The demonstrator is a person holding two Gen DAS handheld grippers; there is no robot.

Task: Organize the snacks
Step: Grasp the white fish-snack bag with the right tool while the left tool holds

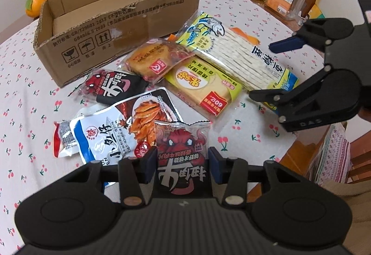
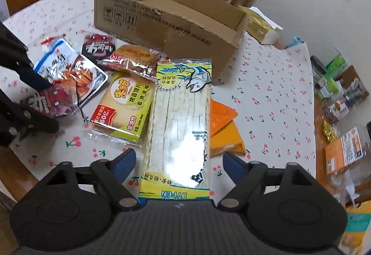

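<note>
A: Left wrist view: the left gripper (image 1: 181,165) brackets the small red-bull foil packet (image 1: 182,153), fingers apart, not clamping, near the open brown cardboard box (image 1: 116,20).

B: Right wrist view: the right gripper (image 2: 178,168) is spread around the long yellow fish-print packet (image 2: 182,116) on the cherry-print table (image 2: 273,92).

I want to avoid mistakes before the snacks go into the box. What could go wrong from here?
1. The left gripper straddles the red bull packet with its fingers apart; closing may pinch only crinkly film, so it could slip.
2. That packet overlaps the fish snack bag, which might be dragged along.
3. The right gripper is open around the long fish-strip pack, which lies over the orange packets and against the yellow toast pack; lifting may shift them.
</note>
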